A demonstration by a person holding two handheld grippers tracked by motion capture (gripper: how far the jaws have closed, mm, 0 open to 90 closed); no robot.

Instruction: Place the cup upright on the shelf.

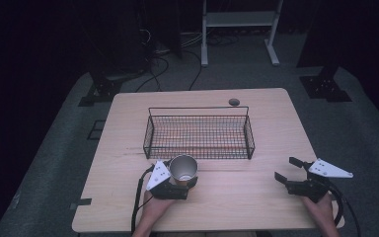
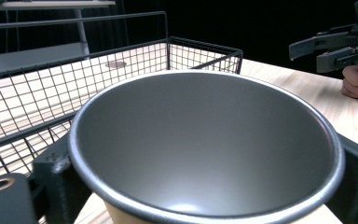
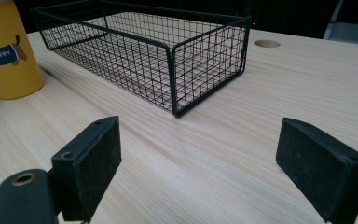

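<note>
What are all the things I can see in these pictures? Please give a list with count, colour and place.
cup: one, yellow outside with a small dog picture and the word PUPPY, grey inside, upright on the table just in front of the basket's near left corner, between the left gripper's jaws
basket: one, black wire, empty, middle of the table toward the far side
table: one, light wood, with a round hole near its far edge
metal stand: one, pale grey, on the floor beyond the table
cables: several, black, on the floor behind the table
left gripper: one, black, closed around the cup
right gripper: one, black, jaws wide apart, over the table's near right part
</note>
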